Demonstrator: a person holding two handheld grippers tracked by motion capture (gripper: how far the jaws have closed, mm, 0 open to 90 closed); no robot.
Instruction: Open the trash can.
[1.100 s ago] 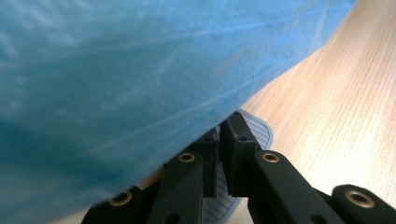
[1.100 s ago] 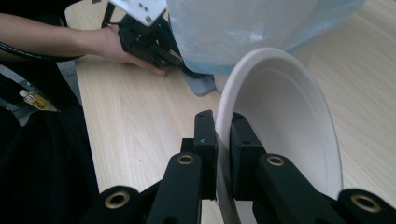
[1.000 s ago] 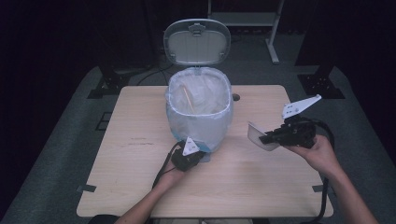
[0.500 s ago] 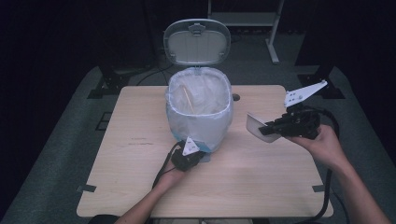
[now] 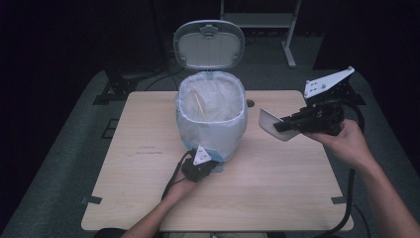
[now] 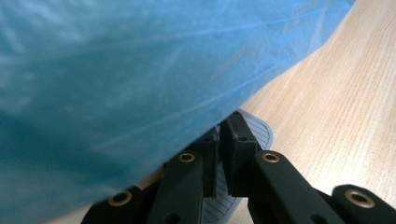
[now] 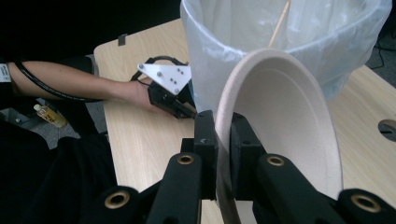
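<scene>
A blue pedal bin (image 5: 212, 124) with a white liner stands mid-table, its lid (image 5: 208, 44) swung up. A thin wooden stick (image 5: 200, 105) leans inside. My left gripper (image 5: 213, 166) sits at the bin's foot, jaws shut, tips resting on the grey ribbed pedal (image 6: 254, 128) under the blue wall (image 6: 116, 70). To the right of the bin, my right gripper (image 5: 280, 125) is raised above the table, shut on the rim of a pale paper bowl (image 5: 270, 124). In the right gripper view the bowl (image 7: 285, 126) stands on edge just before the liner (image 7: 289, 42).
The wooden table (image 5: 148, 148) has a small round hole (image 5: 250, 103) right of the bin. A metal stand (image 5: 289, 44) is behind the table. Dark floor surrounds it, with a small bottle (image 7: 49, 116) lying there.
My right gripper has risen with the bowl and tipped its plate higher, staying right of the bin. The left gripper has stayed on the pedal, lid still up.
</scene>
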